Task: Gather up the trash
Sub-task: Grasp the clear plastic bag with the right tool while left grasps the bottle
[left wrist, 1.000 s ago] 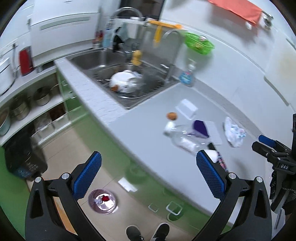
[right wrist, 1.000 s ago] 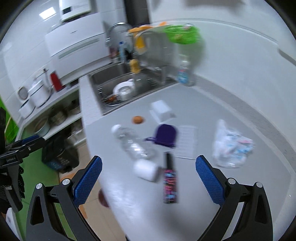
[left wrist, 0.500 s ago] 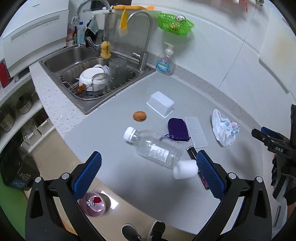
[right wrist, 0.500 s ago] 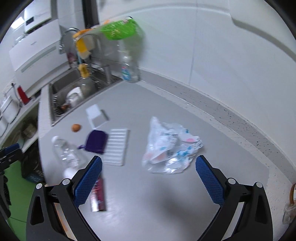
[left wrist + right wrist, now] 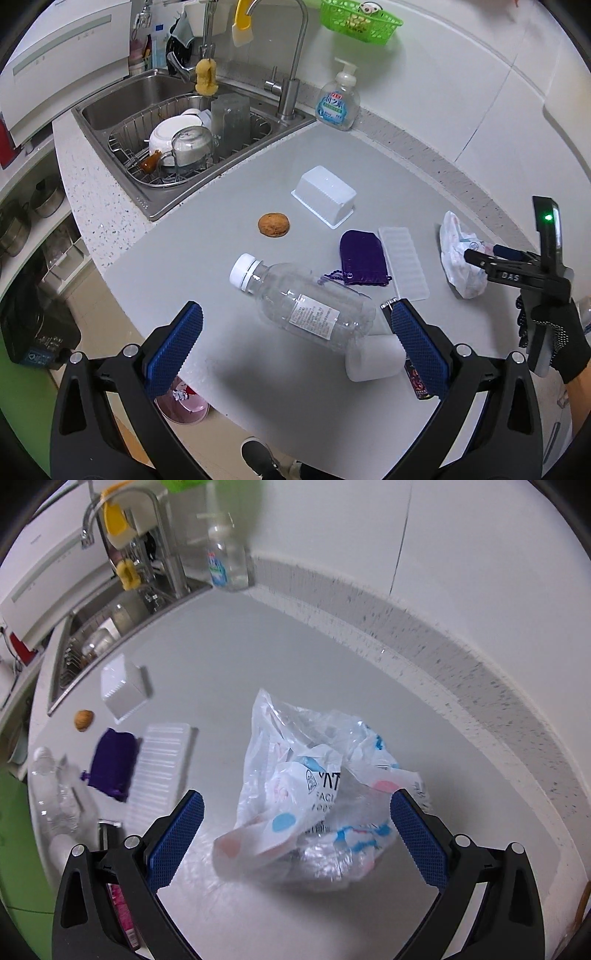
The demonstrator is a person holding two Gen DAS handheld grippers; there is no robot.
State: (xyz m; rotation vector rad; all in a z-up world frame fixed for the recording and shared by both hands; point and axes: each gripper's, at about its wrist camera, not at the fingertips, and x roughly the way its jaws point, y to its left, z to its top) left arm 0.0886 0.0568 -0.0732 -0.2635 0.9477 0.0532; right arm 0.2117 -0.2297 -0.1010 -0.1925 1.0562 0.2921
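The step in hand is judged to be the approach to a first pick: the right gripper (image 5: 295,834) is held with its jaws wide apart over the bag (image 5: 314,805), a crumpled clear plastic bag with blue and pink print that lies on the counter (image 5: 258,646) near the back wall. The bag is framed between the two blue pads, but no contact can be made out; the pads appear to stand clear of it on both sides.

The left gripper (image 5: 291,343) is likewise held spread and empty, above the near edge of the counter. The bottle (image 5: 306,306), clear and white-capped, is seen lying on its side between its pads, with a white cup (image 5: 373,358) touching its base. Further back lie a purple pouch (image 5: 360,258), a white tray (image 5: 404,267), a white box (image 5: 325,194) and a brown nut (image 5: 273,224).

For the next move, the right gripper would need to be lowered and closed on a bunched fold of the bag, since thin film is likely to slip or crumple away.

No bin is clearly identified; a round pink thing on the floor (image 5: 183,400) is partly hidden by the left finger. The bag's contents cannot be read. A dark printed packet (image 5: 120,919) is largely covered by the right gripper's frame. The left side of the right view is blurred.
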